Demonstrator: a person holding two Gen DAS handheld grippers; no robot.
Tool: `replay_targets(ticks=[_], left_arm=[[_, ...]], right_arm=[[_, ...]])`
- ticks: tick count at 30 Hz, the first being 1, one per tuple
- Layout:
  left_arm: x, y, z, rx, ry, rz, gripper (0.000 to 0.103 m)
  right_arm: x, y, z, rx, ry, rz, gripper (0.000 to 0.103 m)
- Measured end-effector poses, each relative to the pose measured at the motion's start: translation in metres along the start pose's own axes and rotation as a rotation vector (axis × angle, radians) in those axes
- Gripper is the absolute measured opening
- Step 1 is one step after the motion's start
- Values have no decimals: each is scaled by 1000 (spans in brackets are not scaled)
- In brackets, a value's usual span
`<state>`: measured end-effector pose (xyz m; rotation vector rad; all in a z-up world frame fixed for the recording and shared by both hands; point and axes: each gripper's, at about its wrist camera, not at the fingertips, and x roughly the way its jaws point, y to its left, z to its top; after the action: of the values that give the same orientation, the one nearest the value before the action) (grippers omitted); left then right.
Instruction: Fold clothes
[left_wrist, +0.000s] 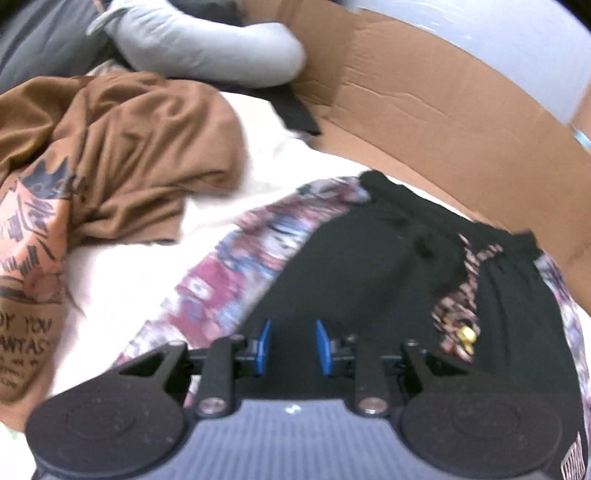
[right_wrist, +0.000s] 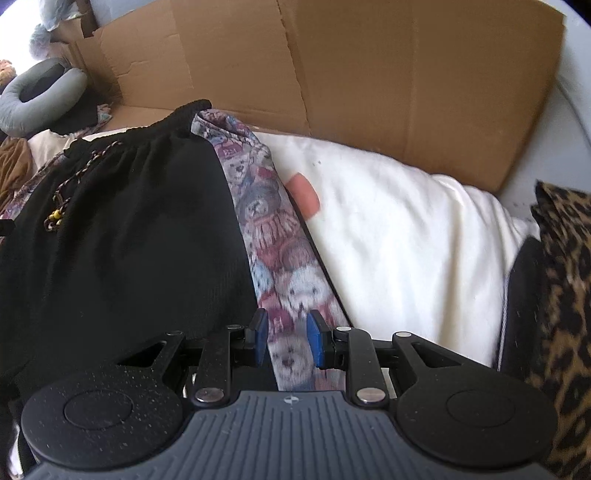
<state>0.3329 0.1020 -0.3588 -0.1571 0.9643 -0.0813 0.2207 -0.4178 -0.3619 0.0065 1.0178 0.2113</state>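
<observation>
Over the white bedding (right_wrist: 388, 221) I have a pair of black knit shorts with teddy-bear print side panels (right_wrist: 122, 236) lying flat, waistband toward the brown corrugated cardboard sheet (right_wrist: 369, 74) propped behind it. I judge I am at the smoothing and lining-up step, with the first fold not yet made.

My right gripper (right_wrist: 284, 339) has its blue pads a narrow gap apart, straddling the printed side strip (right_wrist: 273, 240); I cannot tell whether they pinch the cloth. My left gripper (left_wrist: 293, 347) hovers over the black fabric with its jaws narrowly apart and nothing between them. This view is blurred.

Next, I reckon, each gripper needs a firm hold on an outer edge, so that one half can be carried across onto the other without dragging the whole garment.

Counting: one pair of shorts, one crumpled brown printed T-shirt (left_wrist: 122, 147) lying well apart to the left, one grey curved cushion (left_wrist: 207, 48), one leopard-print fabric (right_wrist: 561, 280) at the right edge, one cardboard sheet, two grippers
</observation>
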Motion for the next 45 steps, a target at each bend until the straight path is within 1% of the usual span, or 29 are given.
replay_targets(ticks=[5,10,12,13,14,15,18,21,25,27,29,31,32,37,41,43,45], left_arm=[[7,28,6,-123,-17,31,28],[6,43,7,-127,-38,55,28],[4,47,9,-133,-51,49,28],[3,50,9,-140,-57,41,28],[1,52,11,-144,-62,34,28],[0,53,12,-146,-67,28,27],[2,52,16,-118,-66,24,25],[1,49,19,-93,-78,12,17],[6,41,23,-63,-73,-26,17],[14,38,22,-43,-50,-11,17],[23,39,22,-41,-28,7,14],[27,41,22,-43,-18,25,5],[29,41,22,-36,-13,39,4],[22,46,22,-10,17,58,3],[8,57,5,24,46,64,4],[1,62,-7,43,62,62,6],[-9,68,-20,60,68,66,6]], right_arm=[[17,7,21,-29,-10,-22,29],[31,16,41,-52,-25,-10,29],[37,20,49,-63,-30,-11,28],[40,22,53,-73,-32,-18,26],[42,24,56,-77,-34,-23,21],[43,26,60,-81,-36,-27,21],[48,31,68,-82,-36,-20,21],[57,30,74,-68,-24,-29,21],[67,24,81,-29,-20,-38,21],[73,23,84,-17,-11,-41,19],[78,23,85,-9,-14,-54,18],[81,24,86,-4,-20,-70,17],[83,24,86,0,-23,-78,17],[83,30,87,-21,-17,-118,16],[72,34,79,-68,-12,-126,18],[65,34,72,-85,-19,-119,18],[54,32,65,-79,-45,-65,19]])
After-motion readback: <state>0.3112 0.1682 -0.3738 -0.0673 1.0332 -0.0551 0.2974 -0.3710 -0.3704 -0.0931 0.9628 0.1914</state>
